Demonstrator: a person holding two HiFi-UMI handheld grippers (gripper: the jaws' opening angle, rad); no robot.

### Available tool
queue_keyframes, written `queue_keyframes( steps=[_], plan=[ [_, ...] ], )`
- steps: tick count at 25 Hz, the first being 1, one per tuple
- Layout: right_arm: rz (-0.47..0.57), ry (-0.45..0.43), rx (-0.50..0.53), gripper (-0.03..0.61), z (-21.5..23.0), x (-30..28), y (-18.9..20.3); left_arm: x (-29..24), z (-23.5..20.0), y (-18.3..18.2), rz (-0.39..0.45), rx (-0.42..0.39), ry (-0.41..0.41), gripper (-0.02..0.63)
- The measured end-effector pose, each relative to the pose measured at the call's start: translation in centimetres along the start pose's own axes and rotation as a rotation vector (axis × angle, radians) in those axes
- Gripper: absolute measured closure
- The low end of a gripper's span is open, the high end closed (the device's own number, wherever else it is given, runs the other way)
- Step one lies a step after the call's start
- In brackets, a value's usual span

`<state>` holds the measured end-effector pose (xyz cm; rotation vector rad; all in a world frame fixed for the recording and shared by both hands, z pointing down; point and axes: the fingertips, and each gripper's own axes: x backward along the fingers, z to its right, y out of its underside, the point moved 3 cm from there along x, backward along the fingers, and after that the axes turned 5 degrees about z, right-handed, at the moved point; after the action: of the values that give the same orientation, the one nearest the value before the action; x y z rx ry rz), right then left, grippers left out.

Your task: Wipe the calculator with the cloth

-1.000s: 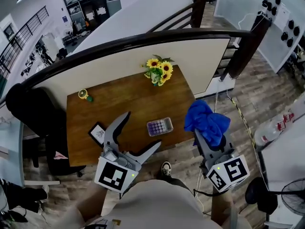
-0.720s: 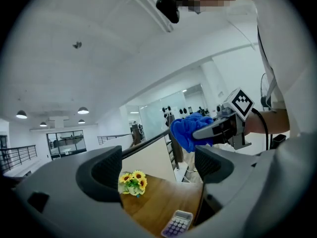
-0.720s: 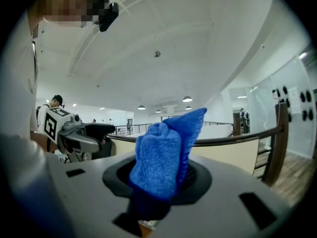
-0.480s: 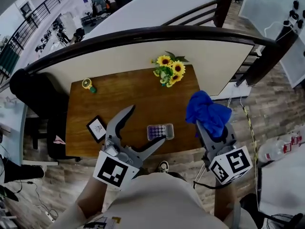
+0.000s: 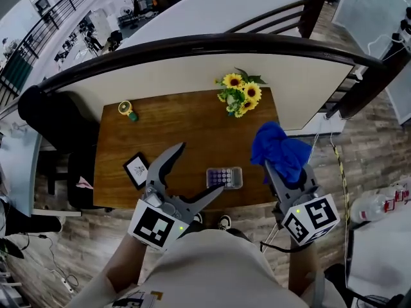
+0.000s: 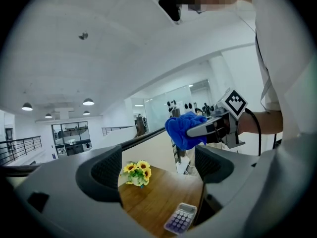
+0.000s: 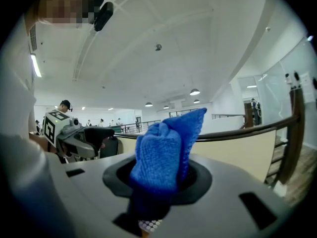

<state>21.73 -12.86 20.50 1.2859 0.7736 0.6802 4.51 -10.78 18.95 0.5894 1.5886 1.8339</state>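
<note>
- Calculator [image 5: 224,178] lies flat near the front edge of the brown wooden bench [image 5: 180,133], keys up, between the two grippers as the head view shows them.
- Left gripper [image 5: 199,169] has its jaws spread wide and grips nothing. In the head view its inner jaw tip lies just beside the calculator's left end.
- From the left gripper view, the left gripper [image 6: 158,170] frames the bench top, with the calculator [image 6: 181,218] low down near the right-hand jaw and a bunch of sunflowers [image 6: 136,171] further back.
- Right gripper [image 5: 287,179] is closed on a blue cloth [image 5: 277,150], which bunches up above the jaws over the bench's right edge, apart from the calculator.
- In the right gripper view, the cloth [image 7: 163,152] stands up out of the jaws and fills the gap between them. A few calculator keys [image 7: 148,225] show just beneath it.
- Sunflowers [image 5: 241,95] stand at the far right of the bench, a small black-framed card [image 5: 137,170] lies near the front left, and a small yellow and green object [image 5: 126,108] sits at the far left corner.
</note>
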Motion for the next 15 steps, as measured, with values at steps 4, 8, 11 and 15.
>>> queue_keyframes(
  steps=[4, 8, 11, 15],
  plan=[
    [-0.015, 0.025, -0.019, 0.439, -0.8, -0.4, 0.4, 0.2, -1.0, 0.9, -0.019, -0.018, 0.041, 0.175],
    [-0.040, 0.064, -0.036, 0.439, -1.0, -0.7, 1.6, -0.2, -1.1, 2.2, -0.028, -0.106, 0.128, 0.175],
    [-0.070, 0.090, -0.058, 0.439, -1.0, -0.8, 3.0, -0.5, -0.1, 3.8, -0.029, -0.136, 0.222, 0.169],
    [-0.115, 0.109, -0.067, 0.439, -1.1, -1.5, 4.8, -1.1, 0.6, 6.8, -0.045, -0.072, 0.326, 0.161]
  ],
)
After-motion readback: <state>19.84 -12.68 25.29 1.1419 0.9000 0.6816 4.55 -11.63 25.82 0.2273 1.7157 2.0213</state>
